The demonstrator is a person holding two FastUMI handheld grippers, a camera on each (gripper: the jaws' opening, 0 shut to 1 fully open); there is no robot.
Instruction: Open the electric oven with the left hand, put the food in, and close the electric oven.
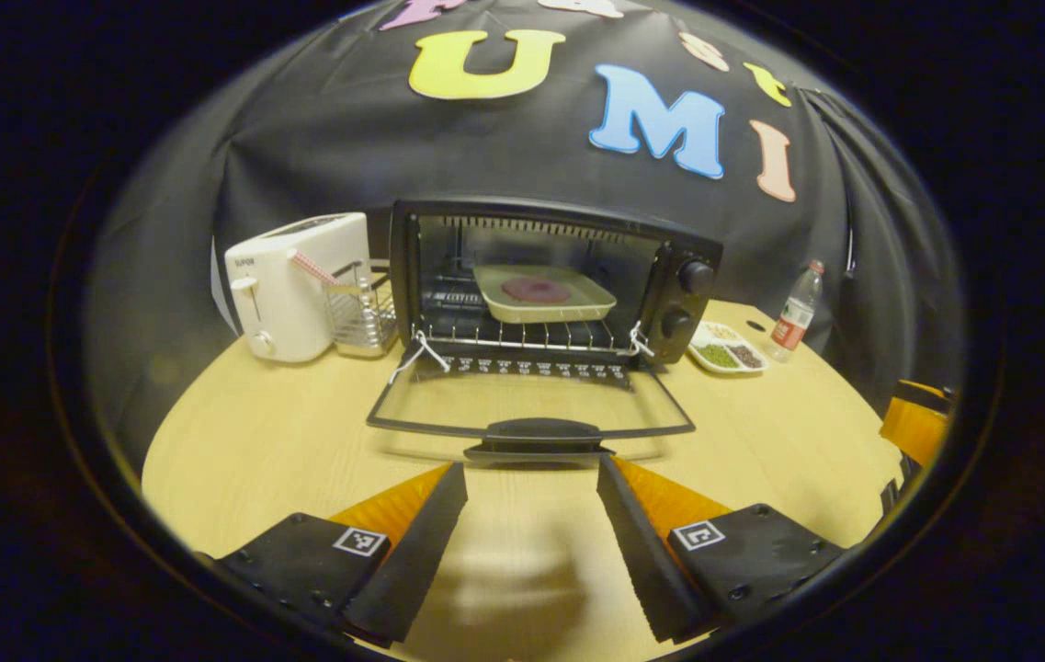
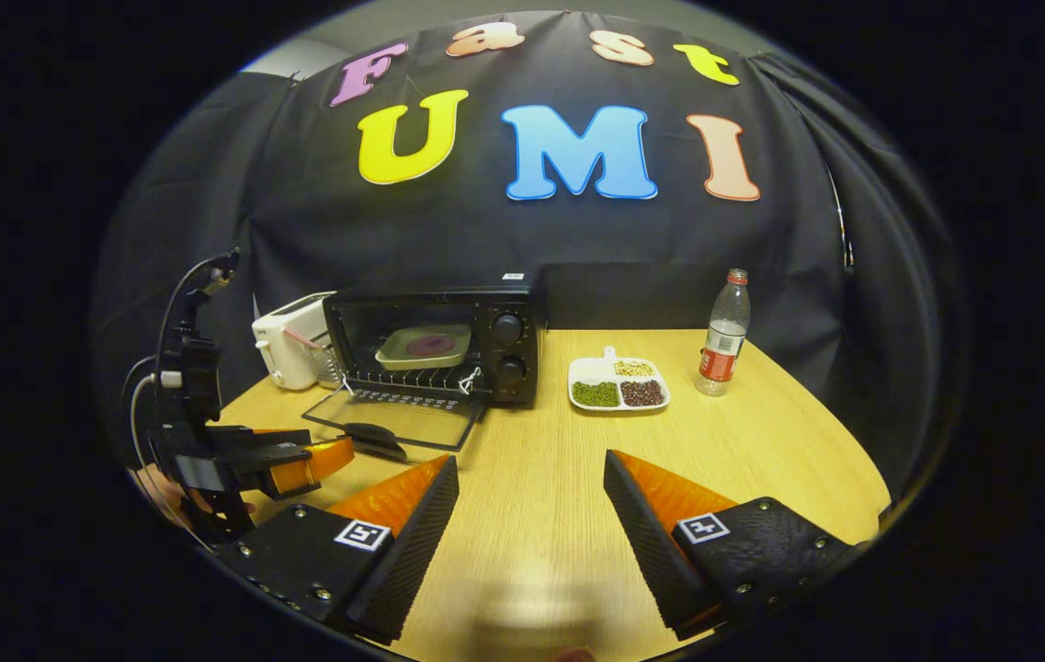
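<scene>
The electric oven (image 1: pixel 559 276) — a boxy black metal body with two round knobs on its right panel — stands at the back of the pale wood-grain table (image 1: pixel 255 441), its glass door (image 1: pixel 531 405) folded flat onto the tabletop with the curved dark handle (image 1: pixel 536 430) nearest the camera. Inside, on the wire rack, a shallow cream rectangular tray (image 1: pixel 545 296) holds the food (image 1: pixel 536 291), a flat dark-red disc. The left gripper (image 1: pixel 531 515) hovers just short of the handle, jaws wide apart and empty. The right gripper (image 2: pixel 531 515) hangs over bare table, well apart from the oven, likewise spread with nothing between the fingers. A glossy white toaster (image 1: pixel 297 285) and a wire rack (image 1: pixel 361 317) sit left of the oven; a white divided dish (image 2: pixel 619 384) of beans and a clear plastic bottle (image 2: pixel 724 336) sit to its right.
</scene>
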